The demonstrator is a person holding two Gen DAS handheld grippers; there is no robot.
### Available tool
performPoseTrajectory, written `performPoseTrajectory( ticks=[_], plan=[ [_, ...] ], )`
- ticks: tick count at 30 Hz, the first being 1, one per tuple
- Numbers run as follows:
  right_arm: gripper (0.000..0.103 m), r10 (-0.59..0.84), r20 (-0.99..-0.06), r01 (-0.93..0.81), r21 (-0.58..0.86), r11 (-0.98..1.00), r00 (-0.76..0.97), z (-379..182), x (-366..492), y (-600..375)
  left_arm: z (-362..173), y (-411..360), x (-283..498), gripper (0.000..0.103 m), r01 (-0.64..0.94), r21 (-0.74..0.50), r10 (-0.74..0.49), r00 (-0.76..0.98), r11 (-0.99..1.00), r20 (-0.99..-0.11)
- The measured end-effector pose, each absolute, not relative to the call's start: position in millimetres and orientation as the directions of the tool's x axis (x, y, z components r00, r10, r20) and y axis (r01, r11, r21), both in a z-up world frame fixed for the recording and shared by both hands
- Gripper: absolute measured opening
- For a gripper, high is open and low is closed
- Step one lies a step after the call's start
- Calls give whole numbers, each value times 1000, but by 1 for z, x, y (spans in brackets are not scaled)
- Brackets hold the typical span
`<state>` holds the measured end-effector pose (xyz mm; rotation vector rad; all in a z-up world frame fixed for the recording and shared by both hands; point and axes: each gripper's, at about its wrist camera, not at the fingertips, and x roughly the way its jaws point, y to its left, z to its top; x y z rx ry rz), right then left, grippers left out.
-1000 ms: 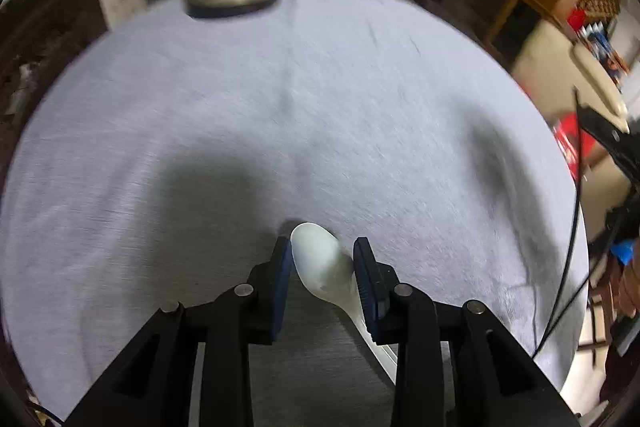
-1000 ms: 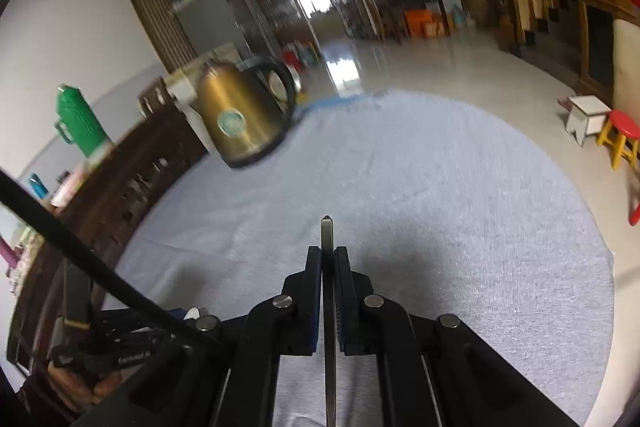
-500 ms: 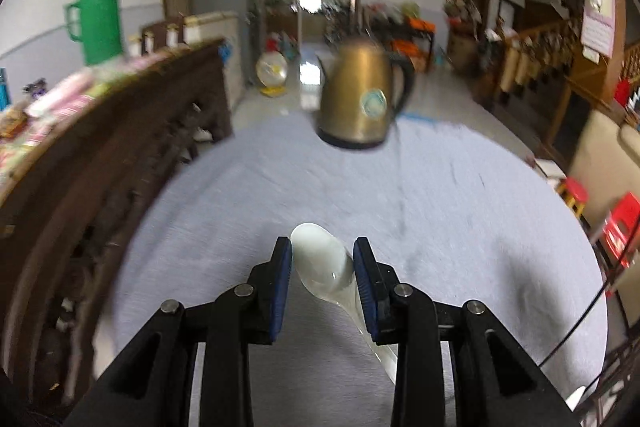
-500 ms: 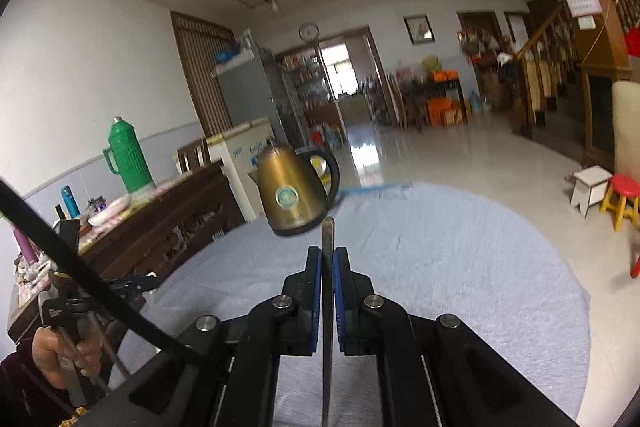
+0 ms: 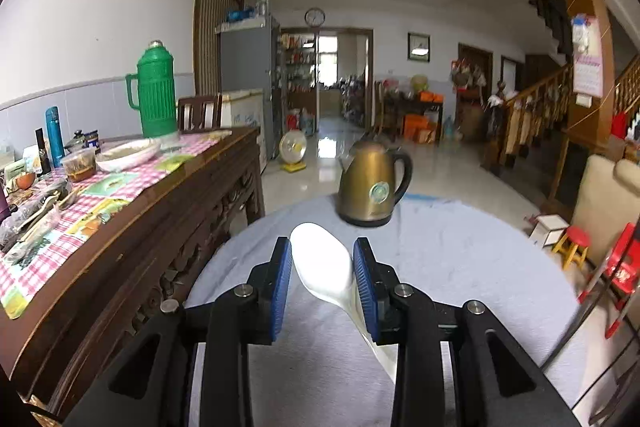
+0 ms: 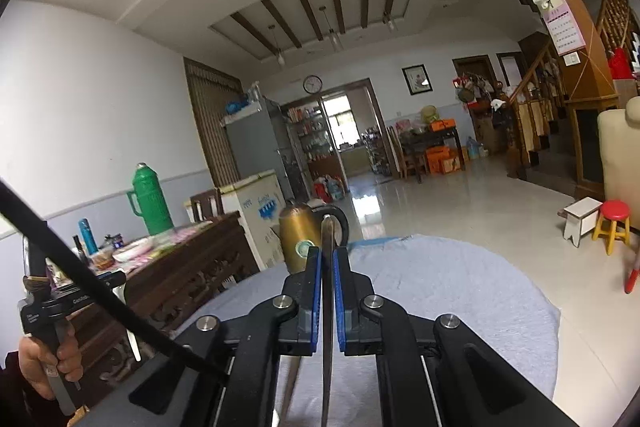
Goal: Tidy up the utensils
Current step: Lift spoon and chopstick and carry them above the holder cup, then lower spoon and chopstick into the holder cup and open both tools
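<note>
My left gripper (image 5: pixel 320 267) is shut on a white plastic spoon (image 5: pixel 322 267), bowl forward between the blue pads, handle trailing back to the right. It is held up above the round table with the grey cloth (image 5: pixel 460 267). My right gripper (image 6: pixel 327 275) is shut on a thin metal utensil (image 6: pixel 327 267) seen edge-on, its end sticking up past the pads; what kind of utensil it is cannot be told. It too is lifted over the table (image 6: pixel 460 291).
A brass kettle (image 5: pixel 372 183) stands at the table's far edge, also in the right wrist view (image 6: pixel 298 243). A dark wooden sideboard (image 5: pixel 132 227) with a green thermos (image 5: pixel 154 91), bowls and bottles runs along the left. Stools (image 6: pixel 612 223) stand on the floor at right.
Both grippers have tilted up and risen from the table; the views swung from the cloth to the room. The spoon and the metal utensil stayed clamped.
</note>
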<state>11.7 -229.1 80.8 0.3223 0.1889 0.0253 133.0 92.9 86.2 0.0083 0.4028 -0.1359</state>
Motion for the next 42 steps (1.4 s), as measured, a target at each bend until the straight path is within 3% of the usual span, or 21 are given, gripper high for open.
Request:
performPoseTrajectory(
  ticks=[16, 29, 42],
  plan=[
    [6, 100, -78, -74, 283, 956, 992, 117, -33, -186, 129, 64, 53, 33, 236, -17, -231, 935, 972, -268],
    [7, 109, -132, -69, 278, 958, 985, 90, -19, -163, 95, 18, 55, 33, 207, 43, -180, 923, 977, -340],
    [7, 123, -164, -58, 352, 934, 979, 63, -32, -186, 67, -24, 55, 33, 177, 157, -111, 928, 972, -355]
  ],
)
